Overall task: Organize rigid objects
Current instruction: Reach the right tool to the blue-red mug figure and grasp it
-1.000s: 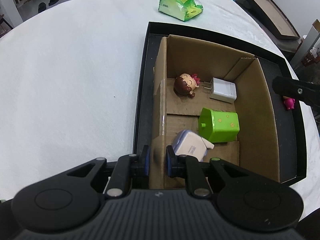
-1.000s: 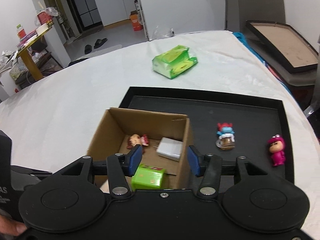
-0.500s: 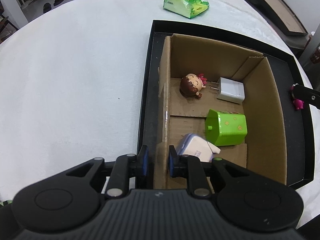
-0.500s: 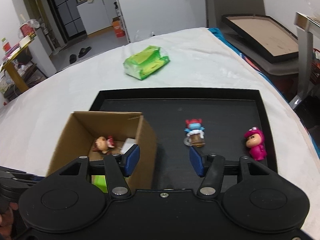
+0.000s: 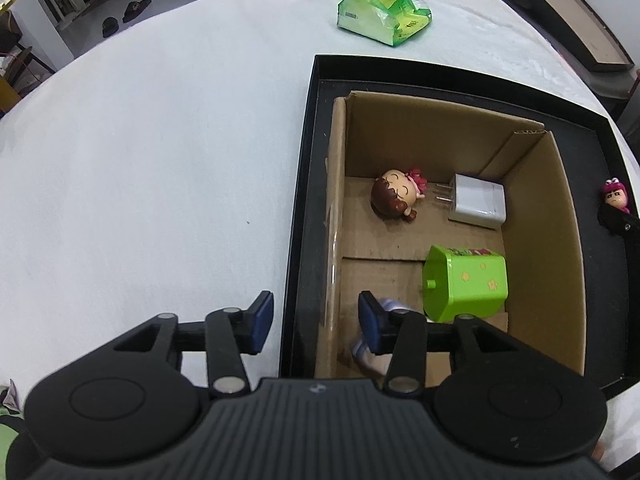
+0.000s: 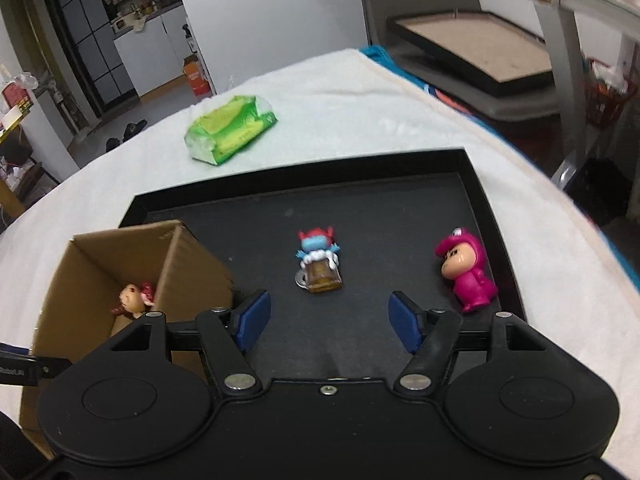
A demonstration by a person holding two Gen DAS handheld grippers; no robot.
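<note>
White cloth covers the desk, and on it sits a black tray with a cardboard box standing in its left part. My left tongs are spread wide, straddling the box's left wall, one finger outside over the tray rim and the other inside the box, touching nothing that I can see. Inside the box a brown-haired doll lies on its back beside a white charger whose prongs point toward the doll; a green block lies nearer me, and a pale toy is half hidden behind my finger. My right tongs hang open and empty over bare tray floor, aimed at a blue figure on a beer mug, which stands upright facing me. A pink figure stands upright near the tray's right rim, well apart from the mug figure. A green packet lies beyond the tray.
</note>
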